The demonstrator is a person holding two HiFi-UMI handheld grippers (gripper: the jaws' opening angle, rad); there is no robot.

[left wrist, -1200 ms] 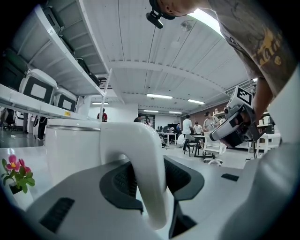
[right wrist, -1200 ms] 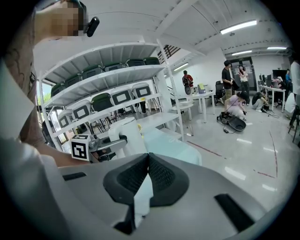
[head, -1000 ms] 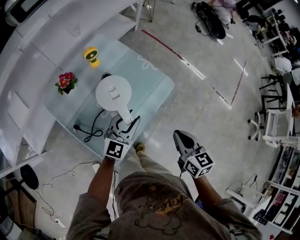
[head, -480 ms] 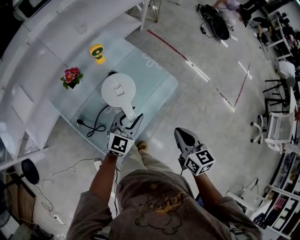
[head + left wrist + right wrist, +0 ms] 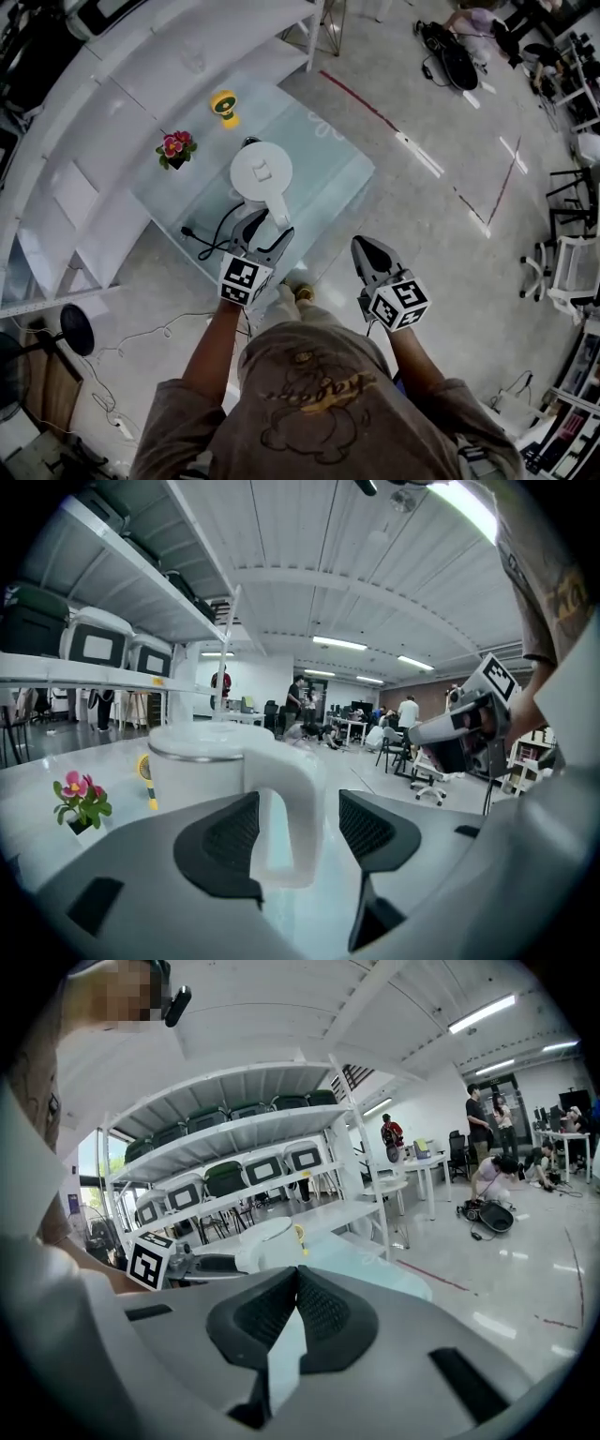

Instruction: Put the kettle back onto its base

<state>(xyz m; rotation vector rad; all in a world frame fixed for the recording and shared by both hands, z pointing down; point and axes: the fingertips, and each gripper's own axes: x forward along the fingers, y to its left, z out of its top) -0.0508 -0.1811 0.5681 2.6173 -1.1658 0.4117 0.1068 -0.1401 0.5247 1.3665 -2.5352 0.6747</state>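
The white kettle (image 5: 262, 172) stands upright on the glass table (image 5: 328, 169), with its base hidden beneath it. Its handle (image 5: 277, 211) points toward me. My left gripper (image 5: 265, 234) sits at that handle. In the left gripper view the handle (image 5: 300, 789) stands between the two dark pads (image 5: 225, 841) with a gap on the right side. These jaws have just been opening and now stand wide, so the left gripper (image 5: 298, 832) is open. My right gripper (image 5: 373, 258) hangs over the floor beside the table, shut with nothing in it (image 5: 296, 1312).
A potted red flower (image 5: 174, 147) and a small yellow figure (image 5: 224, 105) stand behind the kettle. A black cord with a plug (image 5: 211, 239) trails off the table's near-left edge. White shelving (image 5: 112, 84) runs along the left. People and chairs are far off at the right.
The left gripper's jaws have spread apart around the kettle's handle. The kettle has kept its place on the table. The right gripper has stayed shut beside the table.
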